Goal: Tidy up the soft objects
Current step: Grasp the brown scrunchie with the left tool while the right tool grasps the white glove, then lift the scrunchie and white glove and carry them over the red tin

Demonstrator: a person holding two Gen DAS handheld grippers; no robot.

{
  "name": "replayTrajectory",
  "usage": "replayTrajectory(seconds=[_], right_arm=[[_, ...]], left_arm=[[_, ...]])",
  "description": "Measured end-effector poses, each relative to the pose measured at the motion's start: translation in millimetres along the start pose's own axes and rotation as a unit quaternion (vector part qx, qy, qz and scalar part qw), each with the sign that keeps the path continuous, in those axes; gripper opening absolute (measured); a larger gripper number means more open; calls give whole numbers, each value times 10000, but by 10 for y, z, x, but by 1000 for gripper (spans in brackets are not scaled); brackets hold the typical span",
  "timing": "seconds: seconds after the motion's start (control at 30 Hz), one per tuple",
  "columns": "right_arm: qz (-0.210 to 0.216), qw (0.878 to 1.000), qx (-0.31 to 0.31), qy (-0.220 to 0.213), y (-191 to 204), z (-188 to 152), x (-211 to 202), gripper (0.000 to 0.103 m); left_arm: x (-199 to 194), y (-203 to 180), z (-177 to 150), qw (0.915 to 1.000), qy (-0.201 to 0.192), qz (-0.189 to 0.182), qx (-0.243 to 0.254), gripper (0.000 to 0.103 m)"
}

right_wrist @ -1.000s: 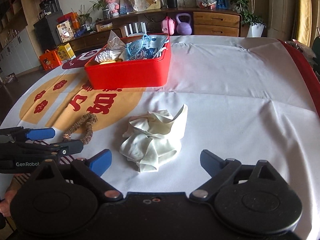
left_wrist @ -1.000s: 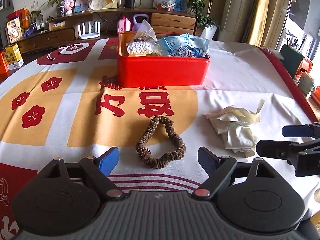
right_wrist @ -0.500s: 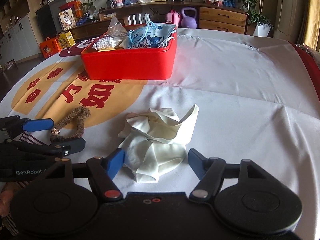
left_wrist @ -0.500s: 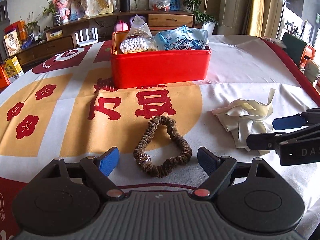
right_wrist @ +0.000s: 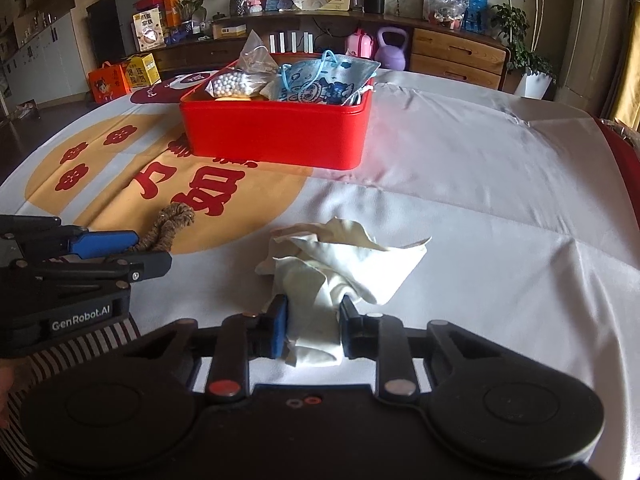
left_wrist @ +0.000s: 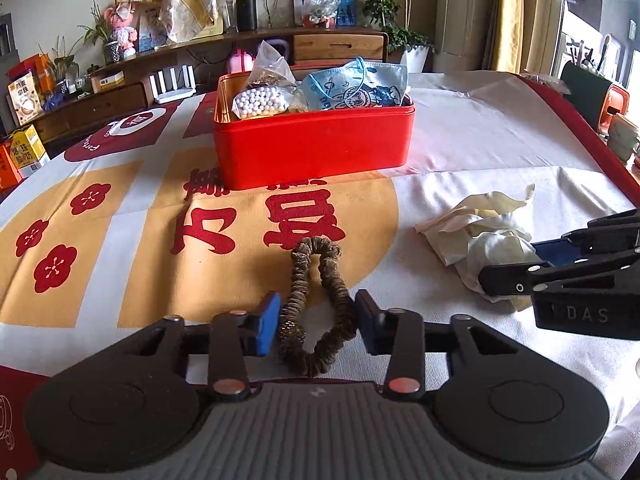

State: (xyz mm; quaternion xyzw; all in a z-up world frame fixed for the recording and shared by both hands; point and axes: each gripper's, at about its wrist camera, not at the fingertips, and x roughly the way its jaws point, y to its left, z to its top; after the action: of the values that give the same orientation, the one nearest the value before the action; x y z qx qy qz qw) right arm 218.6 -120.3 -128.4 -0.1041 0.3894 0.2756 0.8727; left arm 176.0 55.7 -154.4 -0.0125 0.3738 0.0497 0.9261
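Scrunchie (left_wrist: 316, 312) between closing left fingers (left_wrist: 266, 330)

Black grippers, blue-padded fingers (left_wrist: 267, 322); "GenRobot.AI", "DAS" lettering; silver screws; striped sleeve (right_wrist: 80, 354).

glossy red box (left_wrist: 312, 148), matt cloth (right_wrist: 340, 264) — crumpled

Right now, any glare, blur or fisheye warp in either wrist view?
Left wrist: sharp; window at right blown out, tablecloth edge bows strongly. Right wrist: softer and dimmer, pinkish reflection of the red box on the cloth beside it, dark vignette in the corners.
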Motion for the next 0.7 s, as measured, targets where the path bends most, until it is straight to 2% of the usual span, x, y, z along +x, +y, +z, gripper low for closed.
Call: replayTrajectory(seconds=[0.17,0.4,0.7], right_arm=[[-35,10000,-52,-74,31,-7,-50,15],[25,9997,144,-201,-9,-21,-177,12],[156,9987,209,-447,26,-2,-449,12]], left_arm=[[-17,40,8,10000,9,25,-66,22],[-51,89,11,9998,49,-21,-204,17],[-231,95,43,9994,17,-51,-355,17]])
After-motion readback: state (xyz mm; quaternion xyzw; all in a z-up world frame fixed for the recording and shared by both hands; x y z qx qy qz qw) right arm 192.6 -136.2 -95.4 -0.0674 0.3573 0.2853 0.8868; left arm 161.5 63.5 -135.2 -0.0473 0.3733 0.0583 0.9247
